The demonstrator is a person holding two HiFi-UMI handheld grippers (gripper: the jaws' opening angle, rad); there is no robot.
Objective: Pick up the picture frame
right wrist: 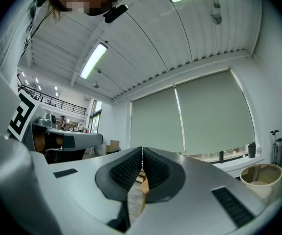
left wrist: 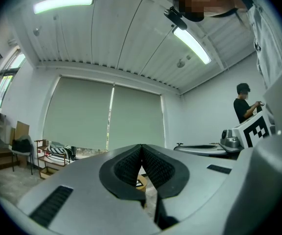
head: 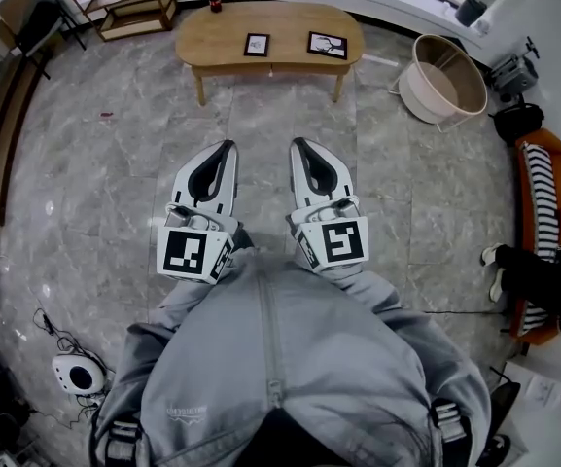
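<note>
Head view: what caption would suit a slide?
Left claw and right claw, both shut, point at a wooden table bearing two picture frames.

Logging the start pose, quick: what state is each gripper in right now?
Left gripper: closed, fingers together, holding nothing.
Right gripper: closed, fingers together, holding nothing.

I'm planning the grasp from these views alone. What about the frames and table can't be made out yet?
1. Images inside the left frame and right frame: too small in the head view.
2. Whether those frames stand or lie flat: unclear, head view looks from afar.
3. The table in both gripper views: nearly all hidden behind the shut left gripper and right gripper.
</note>
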